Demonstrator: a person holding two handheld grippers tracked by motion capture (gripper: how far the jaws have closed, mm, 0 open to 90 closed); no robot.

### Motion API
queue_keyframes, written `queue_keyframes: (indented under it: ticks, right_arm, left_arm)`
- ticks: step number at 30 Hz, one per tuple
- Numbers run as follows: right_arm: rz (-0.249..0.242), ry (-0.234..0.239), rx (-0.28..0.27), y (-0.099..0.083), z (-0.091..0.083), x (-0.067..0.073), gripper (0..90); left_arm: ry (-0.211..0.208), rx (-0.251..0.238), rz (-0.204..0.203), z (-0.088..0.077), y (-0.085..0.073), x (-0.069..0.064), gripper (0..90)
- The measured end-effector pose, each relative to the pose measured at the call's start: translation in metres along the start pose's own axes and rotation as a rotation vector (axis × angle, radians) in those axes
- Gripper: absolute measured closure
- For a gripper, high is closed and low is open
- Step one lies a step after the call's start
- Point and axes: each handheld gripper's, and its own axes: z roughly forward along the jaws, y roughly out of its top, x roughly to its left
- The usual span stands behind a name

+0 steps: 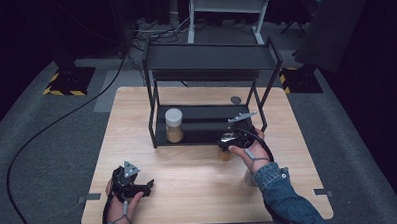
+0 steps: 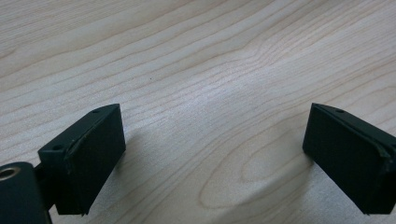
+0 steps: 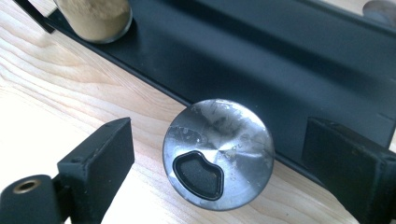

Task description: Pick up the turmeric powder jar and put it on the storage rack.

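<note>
A small jar [image 1: 224,154] of brown powder stands on the wooden table [image 1: 188,167], just in front of the black rack [image 1: 210,61]. Its shiny metal lid [image 3: 218,159] has a black opening. My right gripper [image 3: 217,140] hovers over it, open, with one jaw on each side of the lid and apart from it. In the high view, the right gripper [image 1: 231,139] is at the front right of the rack's lower shelf. My left gripper [image 1: 146,187] rests low at the table's front left. The left gripper [image 2: 215,121] is open, with bare wood between its jaws.
A taller white-lidded jar [image 1: 174,125] of brown powder stands on the left of the rack's lower shelf [image 3: 280,70]; the same jar's base [image 3: 95,16] appears beside the shelf edge. A small grey disc [image 1: 235,99] lies on the table behind the rack.
</note>
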Motion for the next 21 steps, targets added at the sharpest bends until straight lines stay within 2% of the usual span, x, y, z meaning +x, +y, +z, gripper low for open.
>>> queue_keyframes:
  ticks: [12, 21]
  right_arm:
    - [0.014, 0.008, 0.054, 0.009, 0.015, -0.002, 9.2]
    - [0.014, 0.014, 0.07, 0.01, 0.022, -0.003, 9.2]
  left_arm:
    - [-0.003, 0.002, 0.007, 0.0, 0.0, 0.001, 5.6]
    - [-0.003, 0.0, 0.006, 0.0, 0.0, 0.0, 5.6]
